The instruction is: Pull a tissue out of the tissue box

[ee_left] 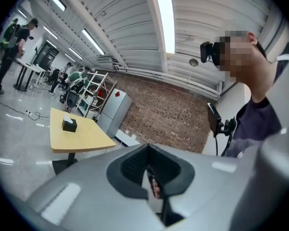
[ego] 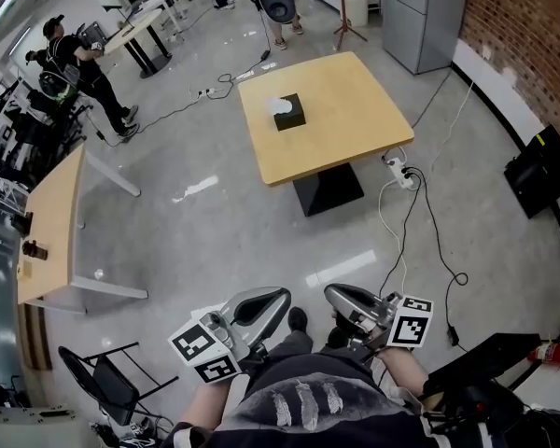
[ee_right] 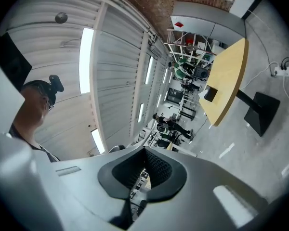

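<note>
Reads as an open lab or workshop hall. Shown by the bare polished concrete floor (ego: 215, 213), the exposed brick wall (ego: 532, 35) and the corrugated metal ceiling (ee_left: 130, 18) with long strip lights (ee_left: 164, 18). Furnished sparsely: a square wooden table (ego: 355, 110) on a black pedestal, a second wooden table (ego: 51, 222) to the side, a grey metal cabinet (ego: 425, 12), open shelving racks (ee_left: 94, 93) loaded with gear. Strewn with cables (ego: 420, 241) across the floor, fed from a power strip (ego: 399, 171) beside the square table. Also a folding chair (ego: 107, 381), a fire extinguisher (ego: 546, 353) lying on the floor, and, farther off, a person in black (ego: 75, 59) standing at a work table (ego: 135, 26).
</note>
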The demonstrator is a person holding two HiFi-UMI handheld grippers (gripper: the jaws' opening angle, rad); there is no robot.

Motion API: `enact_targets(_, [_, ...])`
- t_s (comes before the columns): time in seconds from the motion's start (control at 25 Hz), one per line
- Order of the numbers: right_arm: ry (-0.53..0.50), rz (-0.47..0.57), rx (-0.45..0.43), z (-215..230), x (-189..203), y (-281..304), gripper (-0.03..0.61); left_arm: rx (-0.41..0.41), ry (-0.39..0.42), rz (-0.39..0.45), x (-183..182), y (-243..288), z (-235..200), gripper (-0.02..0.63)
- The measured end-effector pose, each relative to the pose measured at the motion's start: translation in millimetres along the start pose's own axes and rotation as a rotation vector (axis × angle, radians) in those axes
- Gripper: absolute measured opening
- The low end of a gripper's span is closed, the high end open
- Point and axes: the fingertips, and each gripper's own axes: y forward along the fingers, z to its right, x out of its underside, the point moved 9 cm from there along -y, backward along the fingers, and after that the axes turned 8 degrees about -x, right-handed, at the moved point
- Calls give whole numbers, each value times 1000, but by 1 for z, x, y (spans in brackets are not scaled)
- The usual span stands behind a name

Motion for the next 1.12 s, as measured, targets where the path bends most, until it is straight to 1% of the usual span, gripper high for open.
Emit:
enact_targets(0.12, [-38,-5,32,1,-6,0,-3,30,-12,19,-2,10,-13,2])
enact_targets(0.2, [-41,12,51,0,-9,0,-3,60,-11,34,-6,16,-21,2])
enact_targets(0.32, [-30,52,60,-1,-12,13,-2,97,3,54,-18,19,-37,2])
enact_targets(0.4, [-52,55,52,-3,-15,25,-2,121,4,75,-26,20,-48,2])
enact_targets(0.52, [-108,36,0,-10,-21,44,-2,135,-11,104,-34,19,-67,2])
enact_targets(0.56, [-121,28,-1,-10,-23,50,-2,136,-18,111,-36,17,-74,2])
enact_targets(0.72, [-143,-10,34,-6,-22,73,-3,140,-52,135,-41,6,-101,2])
enact_targets(0.88, [-194,-89,10,-9,-17,101,-2,146,-73,150,-44,-3,-124,2])
enact_targets(0.96, [-218,-127,12,-9,-17,114,-2,150,-83,148,-45,-5,-134,2])
enact_targets(1.12, [-208,-126,43,-3,-13,130,-2,169,-93,145,-50,-10,-154,2])
